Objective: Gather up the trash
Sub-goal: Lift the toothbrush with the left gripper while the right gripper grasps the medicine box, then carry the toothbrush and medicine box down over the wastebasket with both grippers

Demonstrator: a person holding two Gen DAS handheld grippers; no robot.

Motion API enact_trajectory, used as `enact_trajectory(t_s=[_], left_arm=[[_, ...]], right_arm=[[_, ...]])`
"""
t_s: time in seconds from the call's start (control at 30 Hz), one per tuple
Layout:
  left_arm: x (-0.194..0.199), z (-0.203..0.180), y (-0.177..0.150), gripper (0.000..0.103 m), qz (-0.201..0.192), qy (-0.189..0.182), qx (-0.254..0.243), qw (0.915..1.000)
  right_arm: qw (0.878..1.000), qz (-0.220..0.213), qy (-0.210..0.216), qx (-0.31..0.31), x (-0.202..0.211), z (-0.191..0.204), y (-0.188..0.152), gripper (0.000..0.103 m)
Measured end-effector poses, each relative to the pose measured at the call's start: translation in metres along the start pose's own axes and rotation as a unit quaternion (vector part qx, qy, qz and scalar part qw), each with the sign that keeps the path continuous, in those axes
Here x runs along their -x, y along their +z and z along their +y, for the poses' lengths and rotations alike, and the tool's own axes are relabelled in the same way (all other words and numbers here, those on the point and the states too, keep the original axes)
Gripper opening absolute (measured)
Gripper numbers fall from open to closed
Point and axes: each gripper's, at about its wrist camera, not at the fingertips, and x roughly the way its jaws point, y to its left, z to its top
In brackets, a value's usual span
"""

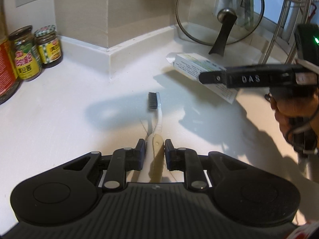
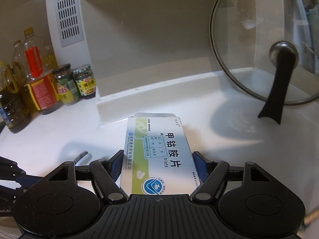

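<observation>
Above white counter (image 1: 59, 109): left claw (image 1: 154, 147) grips toothbrush (image 1: 154, 107); right claw (image 2: 157, 165) clamps medicine box (image 2: 157, 155).

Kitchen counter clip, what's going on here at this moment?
A person is picking up trash with a claw in each hand. The left claw is shut on the handle of a toothbrush, bristle end pointing away over the white counter. The right claw grips a medicine box, held above the counter. Sauce jars stand at the left, and a glass pot lid leans against the wall. No bin is in view.
</observation>
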Motion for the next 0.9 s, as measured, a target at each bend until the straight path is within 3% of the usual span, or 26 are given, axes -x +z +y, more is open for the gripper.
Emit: enact_trajectory(t_s=[0.4,0.9], left_arm=[[0.054,-0.002,-0.033,0.018,-0.021,-0.02,0.033,0.999],[0.113,-0.016,-0.079,0.018,-0.024,-0.059,0.003,0.998]], right_arm=[[1.0,-0.004,-0.021,-0.021,0.065,0.049,-0.042,0.072],[0.995,-0.022,-0.08,-0.049,0.164,0.109,-0.101,0.072]])
